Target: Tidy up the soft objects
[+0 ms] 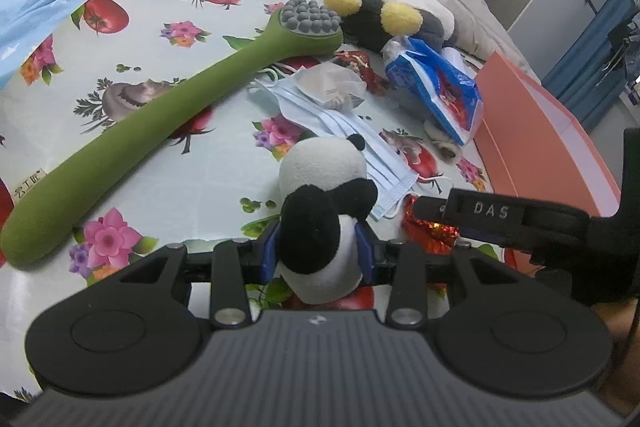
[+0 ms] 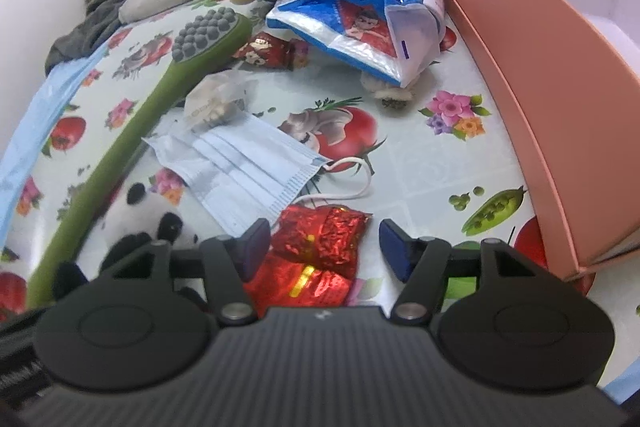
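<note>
**A:** First, the left wrist view. What does it show?

**B:** The left gripper (image 1: 320, 253) has its blue pads pressed into both sides of a small panda plush (image 1: 324, 211), gripping it low on the body, with the head pointing away from the camera. Beyond it a floral tablecloth (image 1: 168, 163) holds a long green massage brush (image 1: 160, 115) to the left, a blue face mask (image 1: 352, 135) just past the panda, and a grey-and-yellow plush (image 1: 380, 11) far off. An open pink box (image 1: 540, 131) stands at the right.

**A:** And the right wrist view?

**B:** The right gripper (image 2: 320, 247) is spread wide and holds nothing. A red foil packet (image 2: 316, 259) lies between its fingers, apparently untouched. The panda appears blurred at the near left, the mask sits just beyond the packet, and the pink box (image 2: 560, 107) fills the right side. A blue plastic bag (image 2: 352, 23) lies far off, beside the big plush.

**A:** What could go wrong?

**B:** The panda is squashy and top-heavy in this low pinch, so I judge it could tip or slide out during a lift. The two grippers are close together; closing on the packet might snag the mask's ear loop (image 2: 348, 179) nearby.
</note>
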